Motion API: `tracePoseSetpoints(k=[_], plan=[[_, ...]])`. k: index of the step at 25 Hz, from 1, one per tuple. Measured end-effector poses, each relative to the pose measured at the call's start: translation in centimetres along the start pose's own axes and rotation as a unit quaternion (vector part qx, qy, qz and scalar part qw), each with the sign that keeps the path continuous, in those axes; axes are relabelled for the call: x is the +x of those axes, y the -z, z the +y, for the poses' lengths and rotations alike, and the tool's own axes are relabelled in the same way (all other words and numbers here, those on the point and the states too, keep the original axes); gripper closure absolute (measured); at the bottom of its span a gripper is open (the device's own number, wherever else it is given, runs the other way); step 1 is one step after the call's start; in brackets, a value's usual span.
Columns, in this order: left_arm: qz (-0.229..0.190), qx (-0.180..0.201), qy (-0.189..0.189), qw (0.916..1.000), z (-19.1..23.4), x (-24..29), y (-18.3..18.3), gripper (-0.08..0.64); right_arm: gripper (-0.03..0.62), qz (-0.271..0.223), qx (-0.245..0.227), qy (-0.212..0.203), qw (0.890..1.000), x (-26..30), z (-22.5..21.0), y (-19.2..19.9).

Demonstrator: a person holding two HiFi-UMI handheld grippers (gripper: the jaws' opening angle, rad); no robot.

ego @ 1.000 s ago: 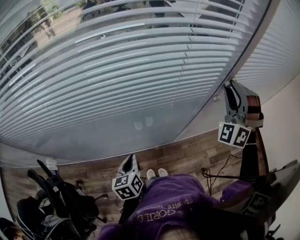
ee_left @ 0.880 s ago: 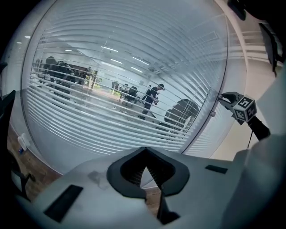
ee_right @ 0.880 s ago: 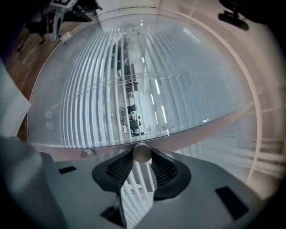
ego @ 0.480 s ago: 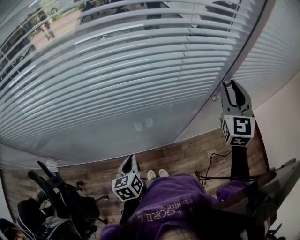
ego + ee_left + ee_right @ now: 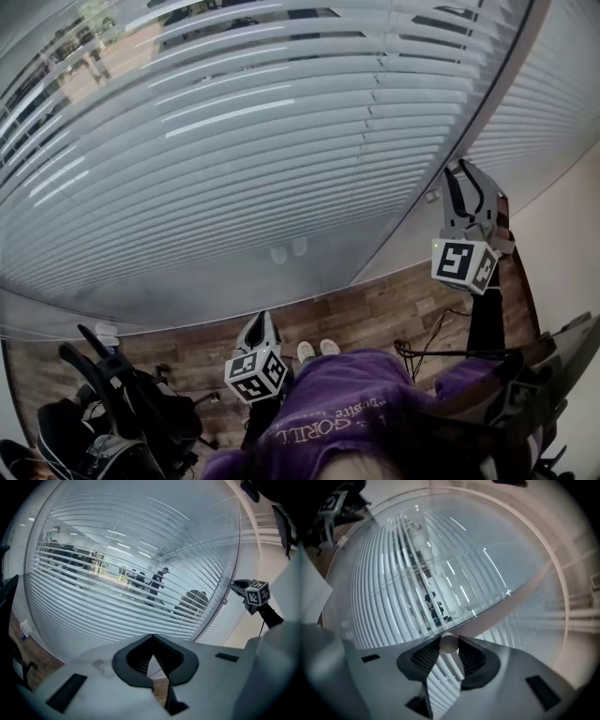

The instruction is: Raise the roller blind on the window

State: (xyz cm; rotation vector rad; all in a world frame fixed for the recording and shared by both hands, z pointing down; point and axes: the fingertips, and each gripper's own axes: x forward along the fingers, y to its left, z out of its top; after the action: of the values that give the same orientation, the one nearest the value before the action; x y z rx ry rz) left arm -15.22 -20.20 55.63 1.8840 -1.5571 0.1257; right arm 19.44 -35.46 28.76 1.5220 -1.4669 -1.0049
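Right gripper point(image 5: 466, 172) clamped on round knob point(image 5: 449, 644) beside the lowered blind point(image 5: 234, 141), left gripper point(image 5: 262, 321) closed empty; I judge winding in hand, next a firm, slip-free wrist roll.

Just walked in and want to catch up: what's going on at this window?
A person stands facing a lowered slatted blind. The right tongs are raised at the blind's right edge and appear closed on a small round knob. The left tongs hang low, shut and empty.
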Motion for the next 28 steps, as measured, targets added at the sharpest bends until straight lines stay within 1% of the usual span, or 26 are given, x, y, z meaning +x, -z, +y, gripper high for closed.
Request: tracePoseSetpoints(k=[1, 2, 3, 4, 5, 8, 10, 12, 14, 17, 19, 21, 25, 26, 28], plan=[[0.0, 0.0, 0.0, 1.0, 0.0, 0.0, 0.0, 0.56, 0.468, 0.003, -0.041, 0.004, 0.999, 0.0, 0.2, 0.0], [0.0, 0.0, 0.0, 1.0, 0.0, 0.0, 0.0, 0.56, 0.468, 0.005, -0.07, 0.007, 0.997, 0.0, 0.3, 0.0], [-0.001, 0.0, 0.001, 1.0, 0.0, 0.0, 0.0, 0.56, 0.468, 0.006, -0.086, 0.009, 0.996, -0.1, 0.3, 0.0], [-0.001, -0.001, 0.001, 1.0, 0.0, -0.1, -0.1, 0.56, 0.468, 0.006, -0.089, 0.01, 0.996, -0.1, 0.3, 0.0], [-0.001, -0.001, 0.001, 1.0, 0.0, -0.1, -0.1, 0.56, 0.468, 0.006, -0.084, 0.011, 0.996, -0.1, 0.3, 0.0], [-0.003, -0.002, 0.0, 1.0, 0.0, -0.1, -0.4, 0.56, 0.468, 0.001, -0.037, 0.015, 0.999, 0.0, 0.1, 0.0], [-0.004, -0.001, 0.0, 1.0, -0.1, -0.1, -0.5, 0.56, 0.468, -0.009, 0.012, 0.009, 1.0, 0.1, 0.1, 0.1], [-0.005, 0.0, -0.001, 1.0, -0.1, -0.1, -0.7, 0.56, 0.466, -0.02, 0.069, -0.003, 0.997, 0.0, -0.1, -0.1], [-0.006, 0.0, -0.001, 1.0, -0.3, -0.1, -0.8, 0.56, 0.466, -0.031, 0.111, -0.01, 0.993, 0.0, -0.8, -0.6], [-0.006, 0.001, 0.0, 1.0, -0.5, -0.3, -0.6, 0.56, 0.466, -0.043, 0.177, -0.01, 0.983, -0.5, -1.4, -0.7], [-0.005, 0.002, 0.001, 1.0, -0.6, -0.3, -0.5, 0.56, 0.466, -0.034, 0.238, -0.009, 0.971, -0.8, -1.7, -0.6], [-0.005, 0.002, 0.002, 1.0, -0.5, -0.4, -0.5, 0.56, 0.468, -0.021, 0.283, -0.009, 0.959, -0.9, -1.9, -0.5], [-0.004, 0.002, 0.002, 1.0, -0.3, -0.3, -0.6, 0.56, 0.468, -0.027, 0.314, -0.018, 0.949, -0.5, -1.7, -0.1], [-0.004, 0.002, 0.003, 1.0, -0.3, -0.3, -0.7, 0.56, 0.468, -0.027, 0.318, -0.019, 0.948, -0.4, -1.7, 0.0], [-0.003, 0.003, 0.004, 1.0, -0.4, -0.2, -0.7, 0.56, 0.468, -0.018, 0.315, -0.016, 0.949, -0.4, -1.6, 0.1]])
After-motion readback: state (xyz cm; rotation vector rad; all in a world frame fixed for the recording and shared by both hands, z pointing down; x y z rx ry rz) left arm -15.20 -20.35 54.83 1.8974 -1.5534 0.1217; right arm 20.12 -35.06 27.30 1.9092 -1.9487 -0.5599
